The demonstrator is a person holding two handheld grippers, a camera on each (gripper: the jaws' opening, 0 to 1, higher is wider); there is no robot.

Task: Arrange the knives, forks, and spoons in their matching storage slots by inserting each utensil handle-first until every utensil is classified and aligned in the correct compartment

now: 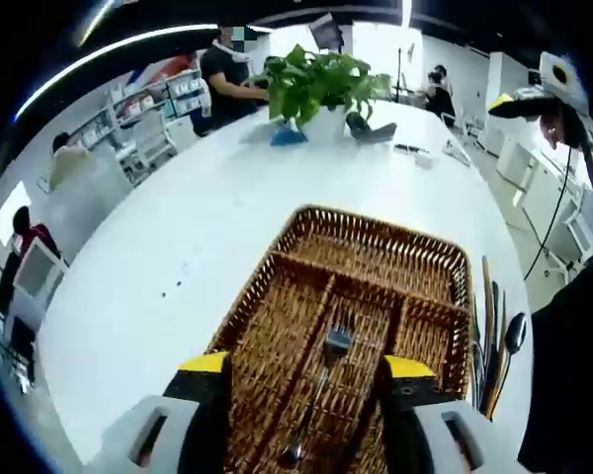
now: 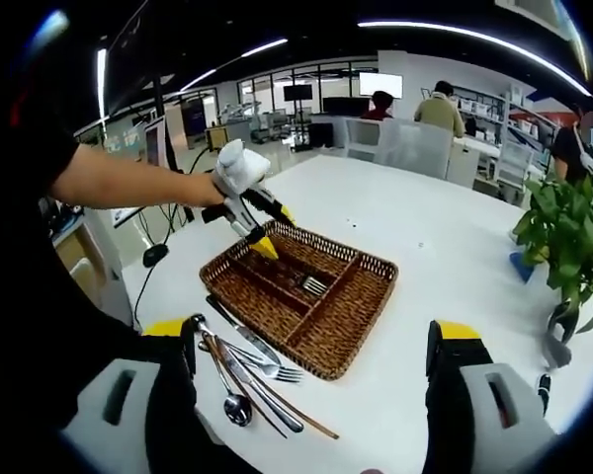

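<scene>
A brown wicker tray (image 1: 277,259) with long compartments lies on the white table (image 1: 178,257). A metal fork (image 1: 321,390) rests in its middle compartment, seen also as the fork (image 2: 314,284). My left gripper (image 1: 308,365) hovers open above the tray, its yellow-tipped jaws wide on either side of the fork without touching it. It appears as the left gripper (image 2: 272,229), held by a hand over the wicker tray (image 2: 351,326). Loose knives, forks and spoons (image 2: 249,370) lie on the table beside the tray, also visible as loose utensils (image 1: 494,341). My right gripper (image 2: 309,341) is open and holds nothing.
A potted green plant (image 1: 316,84) stands at the far end of the table, seen again as the plant (image 2: 568,237). Small dark items (image 1: 376,130) and a blue object (image 1: 289,136) lie near it. People sit and stand at desks beyond. The table edge (image 2: 168,296) runs near the loose utensils.
</scene>
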